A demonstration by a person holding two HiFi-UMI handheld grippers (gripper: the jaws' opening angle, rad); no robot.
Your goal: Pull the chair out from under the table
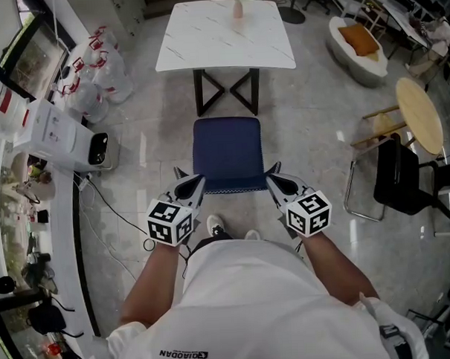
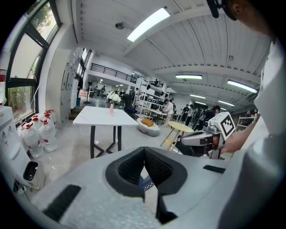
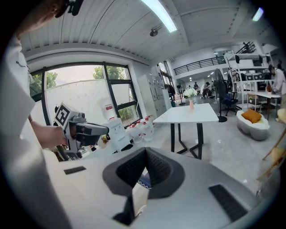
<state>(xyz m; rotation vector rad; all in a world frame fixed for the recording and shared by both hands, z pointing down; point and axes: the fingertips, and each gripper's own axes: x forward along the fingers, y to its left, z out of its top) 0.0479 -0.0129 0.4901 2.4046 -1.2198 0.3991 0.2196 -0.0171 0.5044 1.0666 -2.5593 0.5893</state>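
- Left gripper: jaws pressed together, empty, beside the chair's near-left corner.
- Right gripper: likewise, near-right corner.
- Chair sits clear of the table, near side.

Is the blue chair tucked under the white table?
No, the blue chair stands clear in front of the white table, with its whole seat showing.

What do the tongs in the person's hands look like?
The left tongs and right tongs are pale grey with pointed tips and black ribbed pads. Each carries a white cube with black square markers. The person wears a white short-sleeved shirt.
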